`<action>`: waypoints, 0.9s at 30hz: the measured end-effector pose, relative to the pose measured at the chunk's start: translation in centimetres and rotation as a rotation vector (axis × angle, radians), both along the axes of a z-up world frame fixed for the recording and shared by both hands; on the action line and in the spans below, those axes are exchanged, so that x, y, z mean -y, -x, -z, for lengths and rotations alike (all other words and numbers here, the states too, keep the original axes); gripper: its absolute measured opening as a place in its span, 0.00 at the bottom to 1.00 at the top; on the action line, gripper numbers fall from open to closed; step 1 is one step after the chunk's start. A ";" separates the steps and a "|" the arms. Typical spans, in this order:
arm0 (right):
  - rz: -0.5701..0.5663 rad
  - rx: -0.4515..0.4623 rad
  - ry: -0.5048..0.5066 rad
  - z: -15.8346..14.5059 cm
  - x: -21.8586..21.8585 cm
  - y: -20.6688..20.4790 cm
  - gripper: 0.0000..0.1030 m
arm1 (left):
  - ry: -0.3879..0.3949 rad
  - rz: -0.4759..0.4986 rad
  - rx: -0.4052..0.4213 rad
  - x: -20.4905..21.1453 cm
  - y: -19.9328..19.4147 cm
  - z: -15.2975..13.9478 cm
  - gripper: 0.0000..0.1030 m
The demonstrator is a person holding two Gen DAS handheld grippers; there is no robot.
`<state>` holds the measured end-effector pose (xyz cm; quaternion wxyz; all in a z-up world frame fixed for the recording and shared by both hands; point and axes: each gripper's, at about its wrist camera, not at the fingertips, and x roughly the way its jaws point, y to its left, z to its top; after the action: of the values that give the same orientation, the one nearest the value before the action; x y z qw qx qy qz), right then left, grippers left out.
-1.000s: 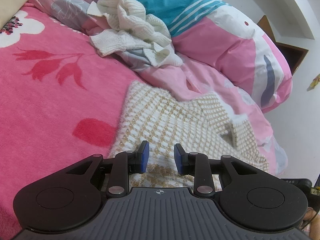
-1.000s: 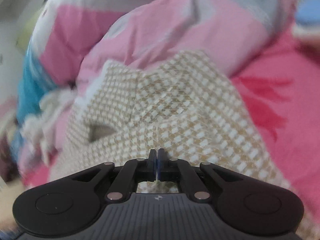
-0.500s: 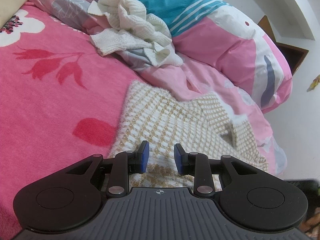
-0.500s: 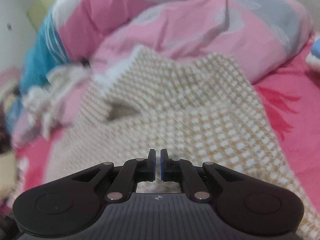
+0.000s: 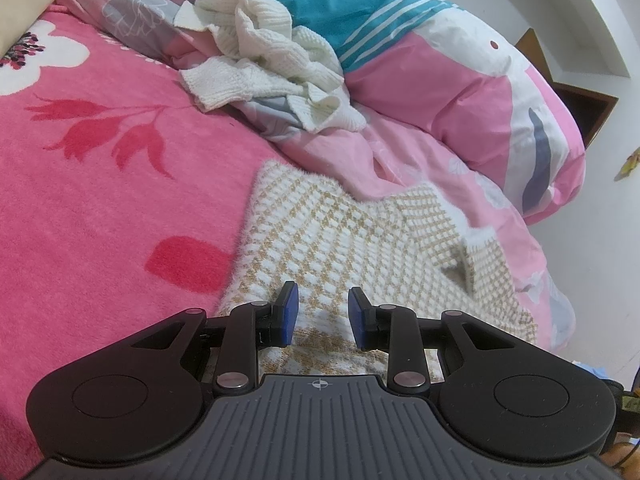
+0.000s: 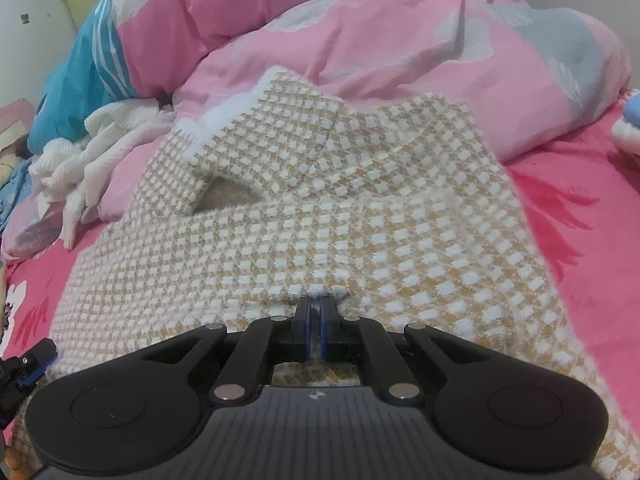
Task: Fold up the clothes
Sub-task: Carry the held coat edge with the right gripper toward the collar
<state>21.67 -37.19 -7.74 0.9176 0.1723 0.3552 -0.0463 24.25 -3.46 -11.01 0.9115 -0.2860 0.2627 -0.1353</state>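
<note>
Right wrist view is showing the biggest change: compared with a second ago, the picture is now sharp instead of blurred, the scene is sitting less tilted, and more of the checked sweater is lying in front of the camera. The right claw is staying closed, its two blue pads almost meeting, and a white fuzzy edge of the sweater is bunching right at the tips; it seems to be pinching this edge, so I am judging that a fold is being carried across the garment. The sweater is lying on the pink bed cover, with its far edge touching the pink quilt and one folded flap standing up near that quilt, leaving a small dark opening under it. In the left wrist view nothing is changing: the left claw is staying partly open above the near part of the sweater, its pads gripping nothing. A white knit garment is waiting crumpled beyond the sweater, against the quilt, so more clothes are remaining to fold. About writing: I am finding no readable brand, label or text; only a small cross mark is appearing on each claw body.
</note>
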 end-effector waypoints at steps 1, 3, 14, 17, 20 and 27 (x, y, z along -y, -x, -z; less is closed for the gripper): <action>0.001 0.002 -0.003 0.0 0.0 0.0 0.02 | 0.000 0.000 0.000 0.0 0.0 0.0 0.28; 0.003 0.006 -0.008 0.1 0.1 0.1 0.02 | 0.000 0.000 0.000 0.0 0.0 0.0 0.28; 0.020 0.089 -0.109 1.4 1.4 1.4 0.02 | -0.022 -0.002 0.007 0.3 0.1 -0.1 0.28; 0.017 0.133 -0.148 2.0 2.0 2.0 0.02 | -0.041 -0.001 0.007 0.5 0.1 -0.2 0.28; 0.016 0.165 -0.181 2.3 2.3 2.4 0.02 | -0.071 -0.003 0.009 0.8 0.2 -0.4 0.28; 0.012 0.186 -0.154 2.4 1.9 2.5 0.03 | -0.123 -0.014 0.021 1.4 0.5 -0.9 0.28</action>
<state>19.13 -39.05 -10.10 0.9304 0.2479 0.2698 -0.0081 23.75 -4.85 -10.12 0.9311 -0.2297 0.2590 -0.1152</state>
